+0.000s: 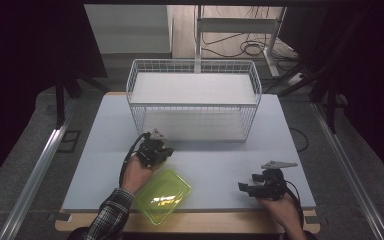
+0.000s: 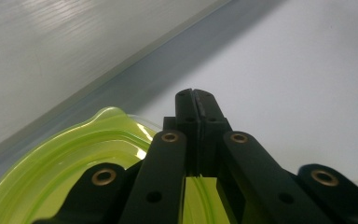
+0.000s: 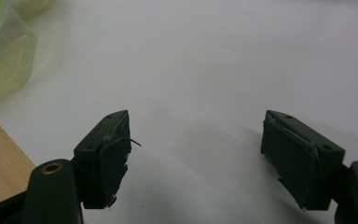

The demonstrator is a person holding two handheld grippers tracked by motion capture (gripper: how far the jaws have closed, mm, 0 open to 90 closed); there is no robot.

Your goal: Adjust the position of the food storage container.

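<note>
A person sits at a pale grey worktop (image 1: 215, 170), a pair of black tongs in each hand. The left tongs (image 1: 156, 151) are held near the middle of the worktop, tilted, with a dark cable looping back toward a plaid sleeve (image 1: 111, 212). In the left gripper view, the jaws of the left tongs (image 2: 196, 100) are pressed fully together, and the rim of a translucent lime-green plastic lid (image 2: 65, 158) runs up between them lower down, so they appear to pinch the lid by its edge. From above, the green lid (image 1: 164, 196) slants down from under the left hand (image 1: 136, 175) toward the near edge of the worktop, just behind and beside those tongs.

The right tongs (image 1: 256, 186) rest low over the worktop well to the right of the lid, jaws spread wide with nothing between them. In the right gripper view, bare white worktop lies between the two jaws of the right tongs (image 3: 196, 154), and the green lid (image 3: 2, 51) sits far off to their left.

Beyond both tongs stands a white wire basket (image 1: 194, 102), well apart from them.
</note>
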